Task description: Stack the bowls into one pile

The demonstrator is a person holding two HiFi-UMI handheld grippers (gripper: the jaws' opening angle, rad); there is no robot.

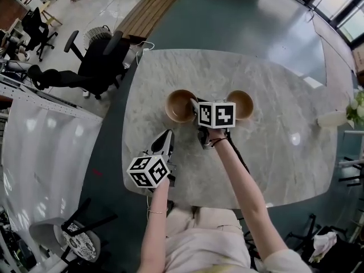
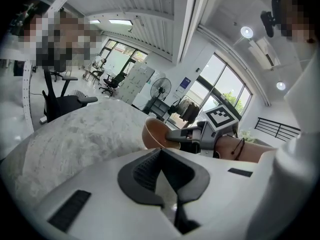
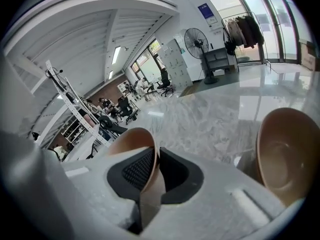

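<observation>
The left bowl [image 1: 179, 107] and the right bowl [image 1: 243, 102], both brown, sat side by side near the middle of the marble desk [image 1: 284, 152], with a gap between them, not yet stacked. And the right claw [image 1: 196, 104] had the left bowl! In the right gripper view its jaws were drawn in narrow, the bowl's thin wall pinched between the ribbed pads [image 3: 137, 170]. The right bowl stood free of either claw on the desk. Over the desk's near part, the left claw [image 1: 166, 136] hung short of the bowls, its jaws pressed together on nothing and its nose aimed at the left bowl.
</observation>
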